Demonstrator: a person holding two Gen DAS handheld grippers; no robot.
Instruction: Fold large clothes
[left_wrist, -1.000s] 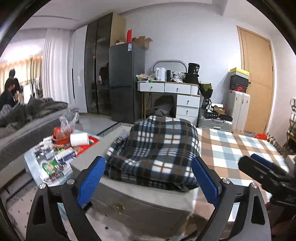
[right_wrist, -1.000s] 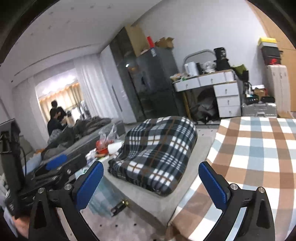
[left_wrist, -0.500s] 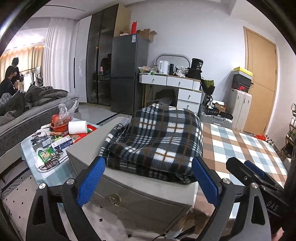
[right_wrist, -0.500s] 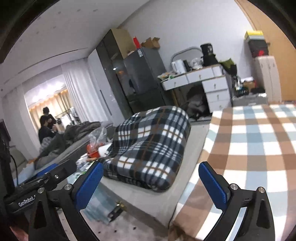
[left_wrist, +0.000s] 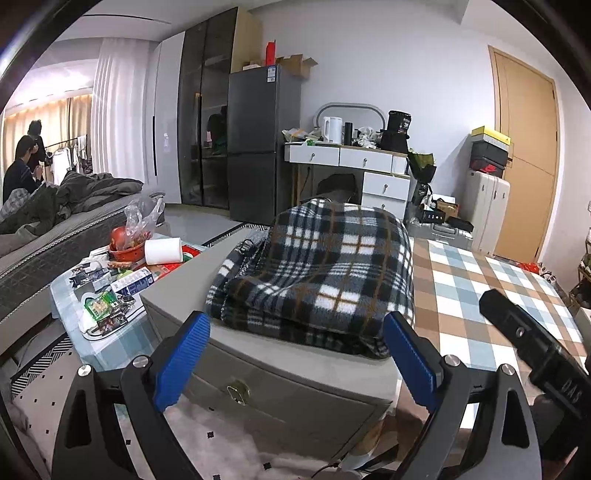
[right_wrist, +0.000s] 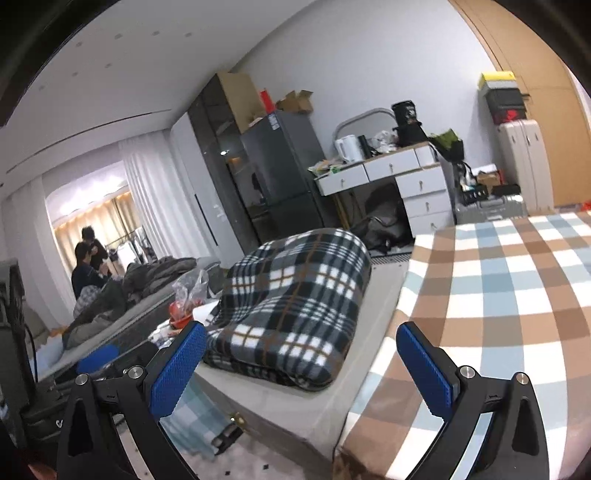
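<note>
A folded black, white and brown plaid fleece (left_wrist: 325, 273) (right_wrist: 295, 306) lies in a thick bundle on a grey storage bench (left_wrist: 280, 373) (right_wrist: 295, 402). My left gripper (left_wrist: 295, 354) hangs open in front of the bench's near edge, below the fleece, with nothing between its blue pads. The right gripper (right_wrist: 303, 369) is open too, held back from the bundle and empty. In the left wrist view the right gripper's black body (left_wrist: 532, 354) shows at the right; in the right wrist view the left gripper (right_wrist: 99, 362) shows at the lower left.
A checked brown, blue and white cloth (left_wrist: 491, 295) (right_wrist: 498, 295) covers the surface right of the bench. A low table (left_wrist: 66, 291) crowded with snacks and a paper roll stands to the left. Behind are a sofa (left_wrist: 55, 229), fridge (left_wrist: 258, 144), white desk (left_wrist: 354, 162) and two people (right_wrist: 88, 258).
Both grippers have pulled back and risen a little, staying open and empty. The folded fleece has stayed where it was on the bench.
</note>
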